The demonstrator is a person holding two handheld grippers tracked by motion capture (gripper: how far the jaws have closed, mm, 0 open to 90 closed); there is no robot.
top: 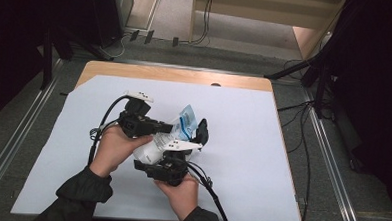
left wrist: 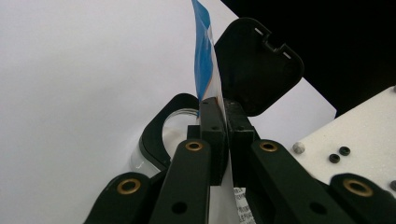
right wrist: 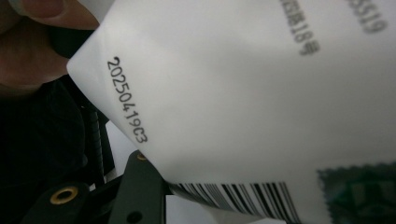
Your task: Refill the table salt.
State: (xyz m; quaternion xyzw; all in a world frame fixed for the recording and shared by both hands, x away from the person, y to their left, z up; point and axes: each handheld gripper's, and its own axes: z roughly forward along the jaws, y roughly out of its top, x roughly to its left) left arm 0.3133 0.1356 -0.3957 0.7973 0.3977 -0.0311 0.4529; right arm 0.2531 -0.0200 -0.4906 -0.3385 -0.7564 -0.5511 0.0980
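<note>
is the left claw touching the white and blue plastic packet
Touching. The left gripper view shows the left claw with its two black jaws pressed shut on the thin edge of the white and blue plastic packet, no gap between them.

Your packet [top: 175, 134] looks like smooth, slightly glossy plastic film, white with a blue printed end and black print, and the black case [left wrist: 257, 65] beside it is matt moulded plastic. Your left gripper [left wrist: 223, 121] is matt black plastic with brass-coloured pins, and the right gripper [top: 167, 165] looks the same. The table [top: 175, 74] is pale wood under a matt white sheet [top: 242, 142].
</note>
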